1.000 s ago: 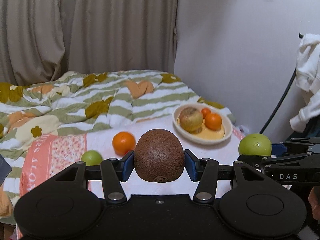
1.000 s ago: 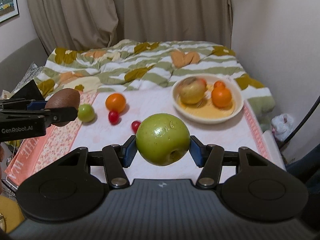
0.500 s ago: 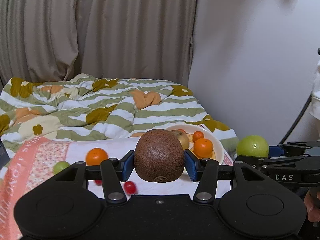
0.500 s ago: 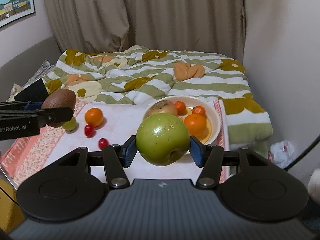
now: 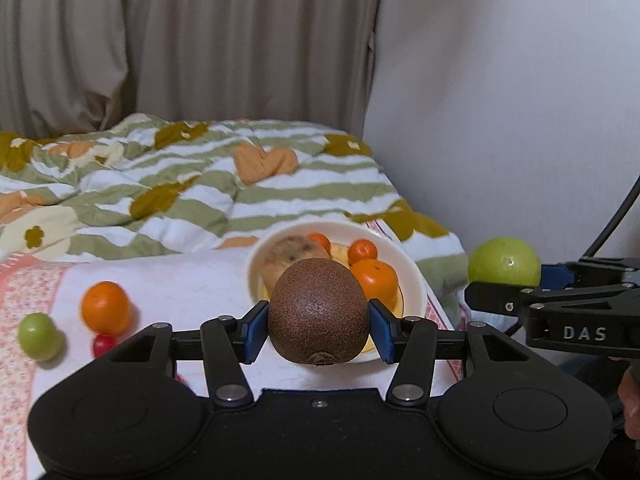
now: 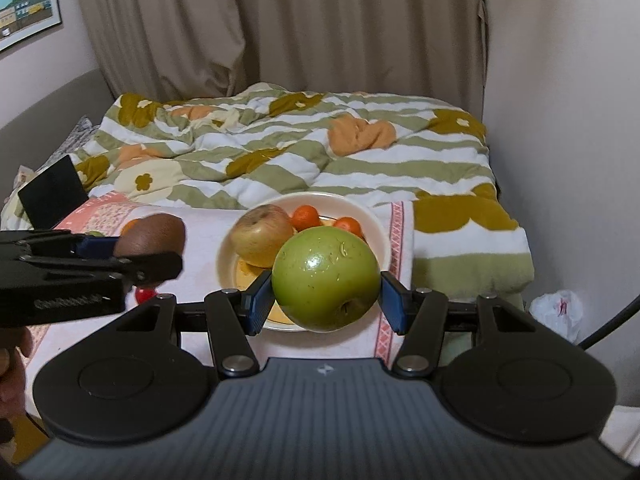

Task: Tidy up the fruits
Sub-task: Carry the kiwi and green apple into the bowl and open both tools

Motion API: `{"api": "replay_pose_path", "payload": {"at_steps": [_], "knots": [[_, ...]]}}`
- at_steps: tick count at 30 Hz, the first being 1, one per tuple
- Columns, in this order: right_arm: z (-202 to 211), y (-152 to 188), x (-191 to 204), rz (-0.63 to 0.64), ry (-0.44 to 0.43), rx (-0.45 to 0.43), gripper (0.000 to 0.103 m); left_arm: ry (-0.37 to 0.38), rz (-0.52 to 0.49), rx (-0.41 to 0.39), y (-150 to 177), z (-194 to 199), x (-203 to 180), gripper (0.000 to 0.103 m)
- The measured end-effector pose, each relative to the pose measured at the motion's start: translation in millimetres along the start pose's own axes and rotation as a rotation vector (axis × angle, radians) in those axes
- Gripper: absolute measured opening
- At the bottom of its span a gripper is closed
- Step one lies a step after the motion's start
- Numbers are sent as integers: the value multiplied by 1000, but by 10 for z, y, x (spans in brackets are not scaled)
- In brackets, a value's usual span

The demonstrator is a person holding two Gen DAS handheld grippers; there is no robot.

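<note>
My left gripper (image 5: 318,326) is shut on a brown kiwi (image 5: 318,312), held in the air just in front of the white bowl (image 5: 414,276). My right gripper (image 6: 326,300) is shut on a large green apple (image 6: 326,278), held over the near side of the same bowl (image 6: 370,216). The bowl holds a yellowish-red apple (image 6: 262,234) and three small oranges (image 5: 374,276). On the white cloth to the left lie an orange (image 5: 106,307), a small green fruit (image 5: 39,336) and a red cherry tomato (image 5: 103,345). Each gripper shows in the other's view, at the right edge (image 5: 504,262) and the left edge (image 6: 152,234).
The cloth (image 5: 180,280) lies on a bed with a green striped floral blanket (image 6: 280,152) behind the bowl. A wall (image 5: 500,100) rises on the right and curtains hang at the back. A dark flat object (image 6: 52,192) stands at the left. A white plastic bag (image 6: 558,310) lies by the wall.
Both grippers have moved rightward toward the bowl with their fruit still held. The bowl now sits right behind the kiwi and the green apple; the loose fruits have slid to the left of view.
</note>
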State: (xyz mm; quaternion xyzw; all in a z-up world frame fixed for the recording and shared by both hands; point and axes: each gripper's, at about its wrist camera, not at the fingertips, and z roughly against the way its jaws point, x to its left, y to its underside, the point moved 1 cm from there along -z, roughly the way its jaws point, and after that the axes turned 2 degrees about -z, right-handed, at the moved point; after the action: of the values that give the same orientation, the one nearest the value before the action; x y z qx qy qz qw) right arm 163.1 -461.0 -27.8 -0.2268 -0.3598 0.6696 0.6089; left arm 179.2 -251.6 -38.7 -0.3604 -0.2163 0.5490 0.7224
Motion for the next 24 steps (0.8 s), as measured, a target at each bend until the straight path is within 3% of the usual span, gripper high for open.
{"api": "replay_pose_path", "payload": {"at_steps": [12,21,22,23,24], "knots": [[-296,54,-265,-98,65,39,71,44,-123,180,19,-830,-133,56],[-398,65,-275,-129,94,54,71,35,-189,230,-4,-1088,-155,58],[-402,62,-276,-130,96,54,71,39,-188,220,-6,-1073,-148,67],[-405,52,-272,-131,98,54,71,40,-190,205,-15,-1040,-146,86],[-403,46,-271,-132,100,54,71,40,-192,188,-31,-1000,-147,95]]}}
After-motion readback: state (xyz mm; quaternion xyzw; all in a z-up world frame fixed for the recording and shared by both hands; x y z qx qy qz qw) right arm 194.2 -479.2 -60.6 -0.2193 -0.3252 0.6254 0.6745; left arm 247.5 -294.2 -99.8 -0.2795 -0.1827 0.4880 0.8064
